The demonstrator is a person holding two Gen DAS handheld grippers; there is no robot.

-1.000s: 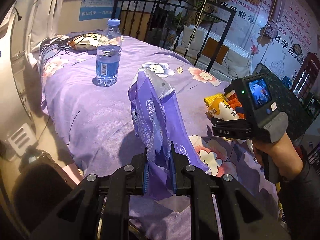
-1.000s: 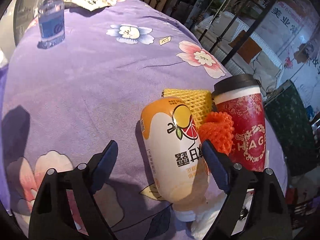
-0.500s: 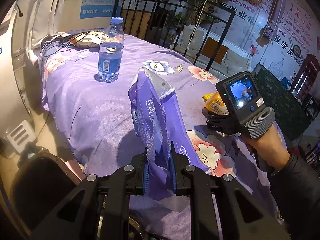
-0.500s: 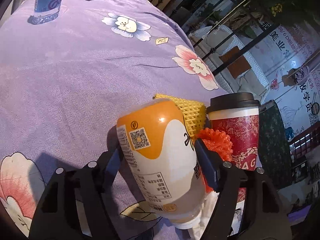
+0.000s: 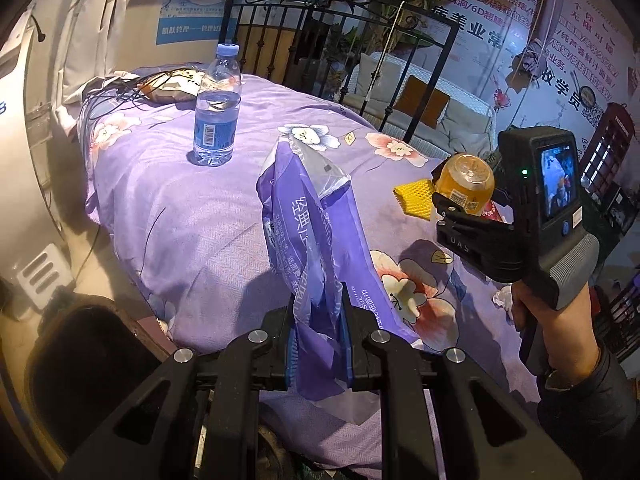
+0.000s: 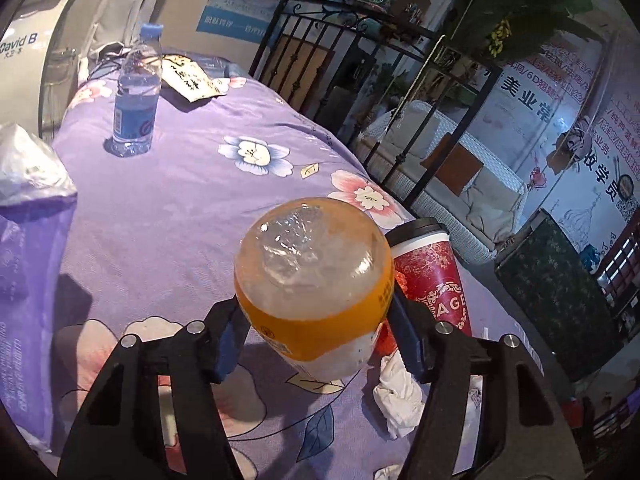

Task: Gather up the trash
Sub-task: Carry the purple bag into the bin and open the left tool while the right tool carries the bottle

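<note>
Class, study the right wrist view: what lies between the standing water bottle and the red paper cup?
Bare purple flowered bedspread between water bottle and red cup, plus the lifted orange bottle nearest the cup.

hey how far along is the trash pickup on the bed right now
Nothing looks binned yet. In hand: left gripper pinches the purple bag; right gripper is closing on the orange bottle. Left: red cup, crumpled tissue, yellow foam net, water bottle.

Bed: purple floral cover (image 5: 192, 208), spread ahead of both grippers.
Headboard: black iron bars (image 5: 344, 40), stood beyond the bed's far edge.
Sofa: white wicker (image 6: 480, 184), orange cushion, behind the bars.
Right wall: banner with Chinese lettering (image 5: 568, 40).
Far left: pale poster (image 5: 192, 12).
Light: dim, warm.
</note>
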